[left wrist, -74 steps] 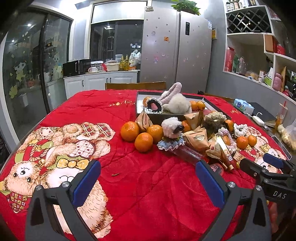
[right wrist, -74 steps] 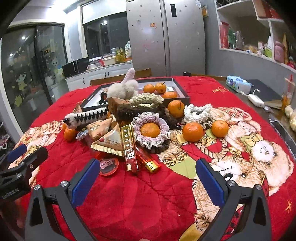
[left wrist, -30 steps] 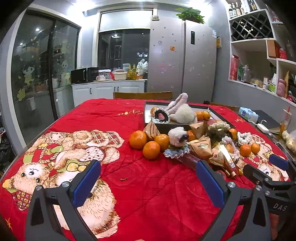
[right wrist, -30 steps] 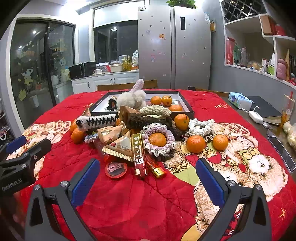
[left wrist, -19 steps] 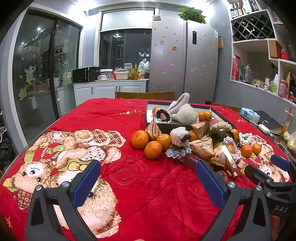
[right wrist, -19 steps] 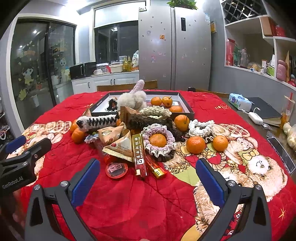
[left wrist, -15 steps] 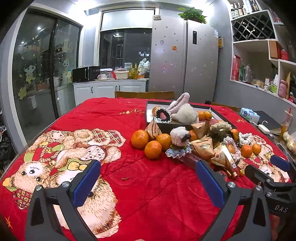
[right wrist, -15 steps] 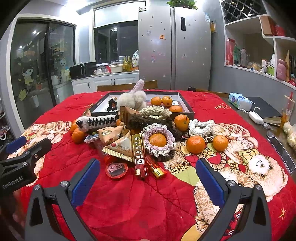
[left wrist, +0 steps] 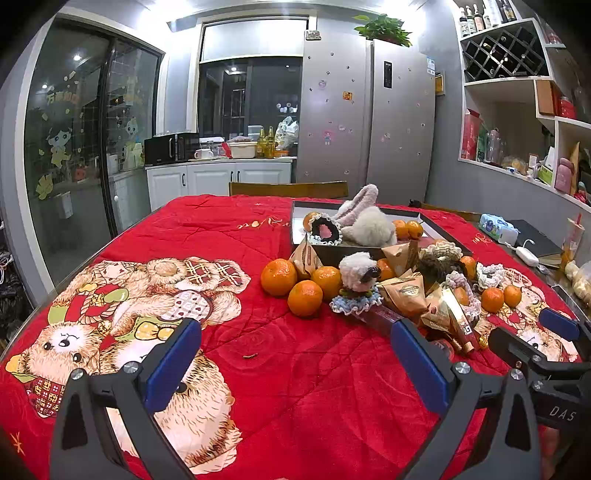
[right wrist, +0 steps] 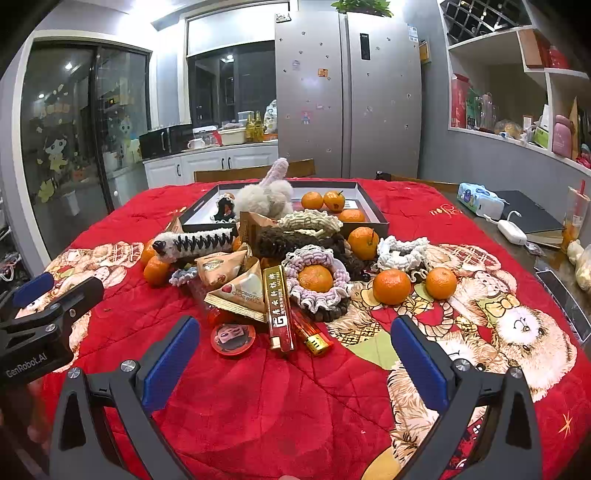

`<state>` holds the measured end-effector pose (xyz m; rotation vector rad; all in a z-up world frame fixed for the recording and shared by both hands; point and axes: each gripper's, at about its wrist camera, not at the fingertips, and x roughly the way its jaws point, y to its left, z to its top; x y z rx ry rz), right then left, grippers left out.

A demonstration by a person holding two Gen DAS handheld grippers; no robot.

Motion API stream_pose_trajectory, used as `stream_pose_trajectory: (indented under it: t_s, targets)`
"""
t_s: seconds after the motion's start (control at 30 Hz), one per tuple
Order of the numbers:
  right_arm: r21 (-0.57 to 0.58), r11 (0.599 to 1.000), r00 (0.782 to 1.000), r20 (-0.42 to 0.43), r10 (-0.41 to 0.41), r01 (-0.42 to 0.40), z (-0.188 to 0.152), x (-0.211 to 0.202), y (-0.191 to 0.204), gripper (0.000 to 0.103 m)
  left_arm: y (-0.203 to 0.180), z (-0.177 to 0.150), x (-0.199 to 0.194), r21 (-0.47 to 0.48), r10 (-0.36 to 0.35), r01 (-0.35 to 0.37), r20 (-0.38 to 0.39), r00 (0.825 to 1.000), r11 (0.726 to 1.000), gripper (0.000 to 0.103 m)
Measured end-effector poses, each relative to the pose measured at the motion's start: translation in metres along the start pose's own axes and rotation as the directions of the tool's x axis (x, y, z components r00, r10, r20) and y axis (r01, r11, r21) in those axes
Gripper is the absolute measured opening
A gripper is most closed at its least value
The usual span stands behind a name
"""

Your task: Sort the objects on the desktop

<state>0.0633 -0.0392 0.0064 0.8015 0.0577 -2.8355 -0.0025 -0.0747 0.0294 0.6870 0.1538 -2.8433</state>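
**The kitchen around me**

Beyond my counter's (left wrist: 229,221) far edge stands a wooden chair (left wrist: 288,189), then a steel double-door fridge (left wrist: 367,118) topped by a plant (left wrist: 384,27). White cabinets (left wrist: 221,177) sit left; grey walls, wine-rack shelving (left wrist: 506,51) right; ceiling lights glare.

The desk (right wrist: 295,406) is covered by a red quilted blanket (left wrist: 303,387) with teddy bear prints. Sitting right on it: a dark shallow tray (right wrist: 369,212) toward the far side, loose mandarins (right wrist: 391,286), a few crochet scrunchies (right wrist: 400,253), triangular snack packs (right wrist: 240,291), a gold-and-red stick box (right wrist: 279,314), a lighter (right wrist: 312,334) and a round red token (right wrist: 232,338). Three more oranges (left wrist: 304,297) sit clustered at the left of the pile.
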Motion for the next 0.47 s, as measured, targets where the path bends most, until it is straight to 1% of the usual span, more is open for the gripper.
stream_pose_trajectory:
  t_s: [0.23,0.47]
  targets:
    - [-0.005,1.000,1.000,0.002,-0.004,0.004,0.0001,0.0000,0.0004,0.103,0.0000,0.0009,-0.0002,0.004,-0.003,0.003,-0.001,1.000,1.000,0.103]
    - [0.005,1.000,1.000,0.029,-0.010,0.010,-0.0004,-0.0058,-0.0010,0.103,0.0002,0.0008,-0.0002,0.006,-0.004,0.004,0.000,1.000,1.000,0.103]
